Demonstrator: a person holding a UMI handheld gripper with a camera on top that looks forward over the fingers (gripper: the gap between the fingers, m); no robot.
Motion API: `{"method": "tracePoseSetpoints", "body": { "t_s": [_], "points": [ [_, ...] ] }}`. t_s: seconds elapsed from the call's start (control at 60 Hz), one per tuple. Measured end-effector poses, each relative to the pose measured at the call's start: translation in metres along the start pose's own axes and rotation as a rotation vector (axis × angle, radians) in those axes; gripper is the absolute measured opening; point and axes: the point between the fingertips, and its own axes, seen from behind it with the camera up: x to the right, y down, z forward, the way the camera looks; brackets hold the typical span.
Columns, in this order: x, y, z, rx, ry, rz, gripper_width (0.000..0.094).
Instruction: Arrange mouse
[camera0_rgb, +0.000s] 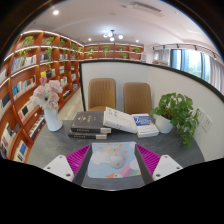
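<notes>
A pale grey mouse (113, 154) lies on a pastel mouse mat (111, 166) printed with a cartoon picture, on the grey table (60, 150). The mat sits between my two fingers, and the mouse rests on its far half. My gripper (112, 151) is open. Its magenta pads (76, 158) stand wide apart at the mat's left and right edges, with a clear gap between each and the mouse. Nothing is gripped.
Beyond the mat lie a stack of dark books (90, 123), a white book (120, 118) and a blue one (145, 123). A vase of flowers (48, 104) stands far left and a potted plant (178, 110) far right. Two chairs (102, 93) face the table's far side.
</notes>
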Motion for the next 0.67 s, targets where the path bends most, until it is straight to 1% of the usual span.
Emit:
{"method": "tracePoseSetpoints", "body": {
  "t_s": [0.133,0.267,0.467,0.667],
  "points": [
    [0.009,-0.003,-0.038,0.031,-0.005,0.016,0.0857],
    [0.026,0.006,-0.066,0.040,-0.004,0.019,0.0855],
    [0.045,0.040,-0.103,0.009,-0.016,0.028,0.0857],
    [0.059,0.069,-0.131,-0.003,-0.020,0.046,0.0847]
  ]
}}
